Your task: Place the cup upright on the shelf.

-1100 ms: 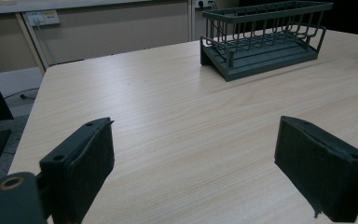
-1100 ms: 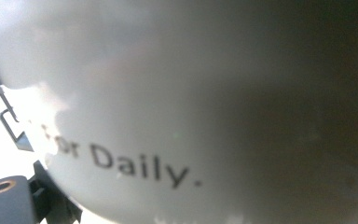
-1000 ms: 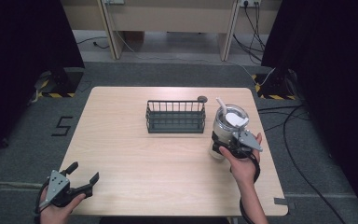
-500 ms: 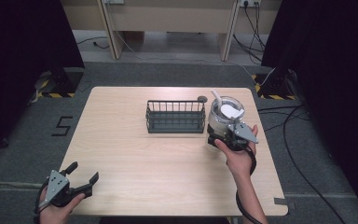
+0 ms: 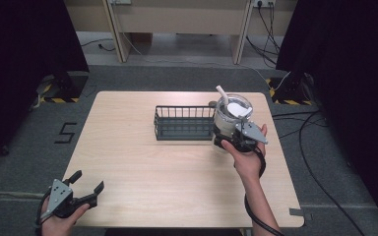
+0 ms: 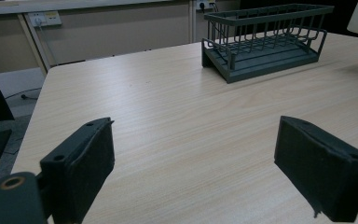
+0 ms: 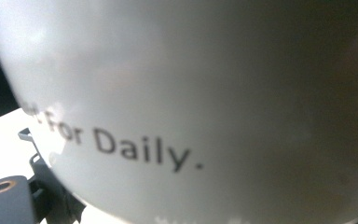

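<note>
My right gripper [image 5: 229, 132] is shut on a white cup [image 5: 231, 115] with a clear lid and a white straw, held up above the table just right of a dark wire basket [image 5: 184, 122]. In the right gripper view the cup [image 7: 205, 93] sits very close to the lens, with the words "For Daily." printed on it. My left gripper [image 5: 86, 184] hangs open at the table's near left corner. In the left gripper view its two black pads [image 6: 81, 163] stand wide apart over bare wood, with the basket [image 6: 265, 42] far ahead.
The light wooden table [image 5: 142, 167] stands on grey carpet. A small dark round thing [image 5: 211, 103] lies behind the basket. Desk legs and cables run along the far side, and cables trail on the floor at the right.
My right gripper has carried the cup up and to the left, toward the basket's right end. The left gripper has stayed in place.
</note>
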Demonstrator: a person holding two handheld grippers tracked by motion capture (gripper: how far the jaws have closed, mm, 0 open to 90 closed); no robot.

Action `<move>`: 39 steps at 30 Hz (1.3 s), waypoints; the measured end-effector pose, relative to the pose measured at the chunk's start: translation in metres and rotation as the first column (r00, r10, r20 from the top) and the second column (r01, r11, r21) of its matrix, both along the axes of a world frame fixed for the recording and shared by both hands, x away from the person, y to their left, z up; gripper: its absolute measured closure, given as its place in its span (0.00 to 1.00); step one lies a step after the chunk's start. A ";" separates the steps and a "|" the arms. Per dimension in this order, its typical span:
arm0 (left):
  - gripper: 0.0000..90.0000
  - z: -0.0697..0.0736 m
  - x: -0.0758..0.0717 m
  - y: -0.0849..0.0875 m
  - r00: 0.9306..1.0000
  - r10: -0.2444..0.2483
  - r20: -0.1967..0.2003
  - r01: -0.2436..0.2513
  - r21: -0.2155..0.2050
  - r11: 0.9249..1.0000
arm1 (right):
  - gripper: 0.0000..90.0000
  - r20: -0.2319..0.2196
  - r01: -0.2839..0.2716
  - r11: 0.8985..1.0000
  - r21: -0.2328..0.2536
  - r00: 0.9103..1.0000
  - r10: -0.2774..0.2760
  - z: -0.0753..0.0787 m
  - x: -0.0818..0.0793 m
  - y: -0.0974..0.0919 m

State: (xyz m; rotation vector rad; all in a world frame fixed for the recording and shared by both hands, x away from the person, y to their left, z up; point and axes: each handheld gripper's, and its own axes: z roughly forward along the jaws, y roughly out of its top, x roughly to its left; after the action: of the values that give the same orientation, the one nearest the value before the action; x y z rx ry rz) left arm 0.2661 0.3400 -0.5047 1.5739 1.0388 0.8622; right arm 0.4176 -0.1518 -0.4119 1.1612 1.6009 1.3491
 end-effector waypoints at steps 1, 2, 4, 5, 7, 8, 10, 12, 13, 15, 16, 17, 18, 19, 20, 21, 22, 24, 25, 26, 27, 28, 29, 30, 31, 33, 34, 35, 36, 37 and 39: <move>0.13 0.000 0.000 0.000 1.000 0.001 0.002 -0.001 -0.002 1.000 | 0.10 0.001 -0.002 1.000 0.000 1.000 0.002 0.001 0.001 0.001; 0.13 0.000 0.000 0.000 1.000 0.002 0.002 -0.002 -0.003 1.000 | 0.10 0.002 -0.005 1.000 0.001 1.000 0.005 0.002 0.001 0.002; 0.13 0.000 0.000 0.000 1.000 0.003 0.001 -0.003 -0.003 1.000 | 0.10 0.006 -0.010 1.000 -0.002 1.000 0.010 0.004 0.003 0.004; 0.13 0.000 0.000 0.000 1.000 0.002 0.000 -0.002 -0.003 1.000 | 0.10 0.006 -0.011 1.000 0.000 1.000 0.011 0.004 0.004 0.005; 0.13 0.000 0.000 0.000 1.000 0.001 0.000 -0.001 -0.001 1.000 | 0.10 0.007 -0.015 1.000 0.005 1.000 0.015 0.007 0.005 0.008; 0.13 0.000 0.000 0.000 1.000 0.001 0.001 -0.001 -0.001 1.000 | 0.10 0.010 -0.018 1.000 0.001 1.000 0.018 0.008 0.006 0.009; 0.13 0.000 0.000 0.000 1.000 0.001 0.002 -0.001 -0.002 1.000 | 0.10 0.012 -0.022 1.000 0.006 1.000 0.022 0.010 0.008 0.012; 0.13 0.000 0.000 0.001 1.000 0.001 0.003 -0.001 -0.002 1.000 | 0.10 0.012 -0.025 1.000 0.011 1.000 0.025 0.011 0.009 0.014; 0.13 0.000 0.000 0.001 1.000 0.001 0.003 -0.001 -0.002 1.000 | 0.10 0.013 -0.026 1.000 0.013 1.000 0.026 0.012 0.010 0.015; 0.13 0.000 0.000 0.001 1.000 0.001 0.003 -0.001 -0.003 1.000 | 0.10 0.014 -0.030 0.999 0.012 0.999 0.029 0.014 0.011 0.017; 0.13 0.000 0.000 0.001 1.000 0.001 0.003 -0.001 -0.003 1.000 | 0.10 0.017 -0.030 1.000 0.009 0.999 0.030 0.014 0.011 0.018; 0.13 0.000 0.000 0.001 1.000 0.001 0.003 -0.001 -0.003 1.000 | 0.10 0.015 -0.034 0.999 0.008 0.999 0.034 0.015 0.012 0.020; 0.13 0.000 0.000 0.001 1.000 0.001 0.003 -0.001 -0.003 1.000 | 0.10 0.017 -0.036 0.999 0.008 0.999 0.035 0.016 0.013 0.021; 0.13 0.000 0.000 0.001 1.000 0.001 0.003 -0.001 -0.003 1.000 | 0.10 0.017 -0.038 0.999 0.012 0.999 0.037 0.017 0.013 0.022; 0.13 0.000 0.000 0.001 1.000 0.001 0.003 -0.001 -0.003 1.000 | 0.10 0.017 -0.039 0.999 0.011 0.999 0.039 0.017 0.014 0.023; 0.13 0.001 0.000 0.001 1.000 0.001 0.003 -0.001 -0.004 1.000 | 0.10 0.018 -0.040 0.999 0.013 0.999 0.040 0.018 0.014 0.024; 0.13 0.001 0.000 0.001 1.000 0.001 0.004 -0.001 -0.004 1.000 | 0.10 0.019 -0.042 0.999 0.012 0.999 0.042 0.018 0.015 0.025; 0.13 0.001 0.000 0.001 1.000 0.001 0.004 -0.001 -0.005 1.000 | 0.10 0.019 -0.045 0.999 0.010 0.999 0.045 0.019 0.016 0.026; 0.13 0.001 0.000 0.001 1.000 0.001 0.003 -0.001 -0.004 1.000 | 0.10 0.020 -0.047 0.999 0.012 0.999 0.046 0.021 0.017 0.028; 0.13 0.001 0.000 0.001 1.000 0.000 0.002 0.000 -0.004 1.000 | 0.10 0.020 -0.048 0.999 0.012 0.999 0.048 0.021 0.017 0.029; 0.13 0.001 0.000 0.001 1.000 0.000 0.003 0.000 -0.004 1.000 | 0.10 0.021 -0.049 0.999 0.014 0.999 0.049 0.022 0.018 0.030; 0.13 0.001 0.000 0.001 1.000 0.000 0.003 0.000 -0.003 1.000 | 0.10 0.022 -0.050 0.999 0.016 0.999 0.049 0.022 0.018 0.031; 0.13 0.001 0.000 0.001 1.000 0.000 0.003 0.000 -0.003 1.000 | 0.10 0.022 -0.050 0.999 0.016 0.999 0.049 0.022 0.018 0.031; 0.13 0.001 0.000 0.001 1.000 0.000 0.002 0.000 -0.004 1.000 | 0.10 0.026 -0.051 0.999 0.013 0.998 0.051 0.024 0.019 0.033; 0.13 0.001 0.000 0.001 1.000 0.000 0.002 0.000 -0.004 1.000 | 0.10 0.026 -0.052 0.998 0.016 0.998 0.052 0.025 0.020 0.033; 0.13 0.001 0.000 0.001 1.000 0.000 0.003 0.000 -0.005 1.000 | 0.10 0.025 -0.056 0.998 0.019 0.998 0.055 0.026 0.021 0.035; 0.13 0.001 0.000 0.001 1.000 0.000 0.003 0.000 -0.005 1.000 | 0.10 0.026 -0.055 0.998 0.019 0.998 0.055 0.027 0.021 0.036; 0.13 0.001 0.000 0.001 1.000 0.000 0.004 0.000 -0.005 1.000 | 0.10 0.027 -0.057 0.998 0.021 0.998 0.057 0.028 0.022 0.037; 0.13 0.001 0.000 0.001 1.000 0.000 0.004 0.000 -0.005 1.000 | 0.10 0.027 -0.057 0.998 0.021 0.998 0.057 0.028 0.022 0.037; 0.13 0.001 0.000 0.001 1.000 0.000 0.004 0.000 -0.006 1.000 | 0.10 0.027 -0.058 0.998 0.026 0.998 0.058 0.029 0.023 0.038; 0.13 0.001 0.000 0.001 1.000 0.000 0.004 0.000 -0.006 1.000 | 0.10 0.028 -0.060 0.998 0.026 0.998 0.059 0.030 0.024 0.040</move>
State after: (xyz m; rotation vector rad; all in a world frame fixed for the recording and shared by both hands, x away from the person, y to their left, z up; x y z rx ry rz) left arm 0.2660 0.3407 -0.5040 1.5669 1.0377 0.8614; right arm 0.4413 -0.1119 -0.3821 1.1143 1.6137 1.4228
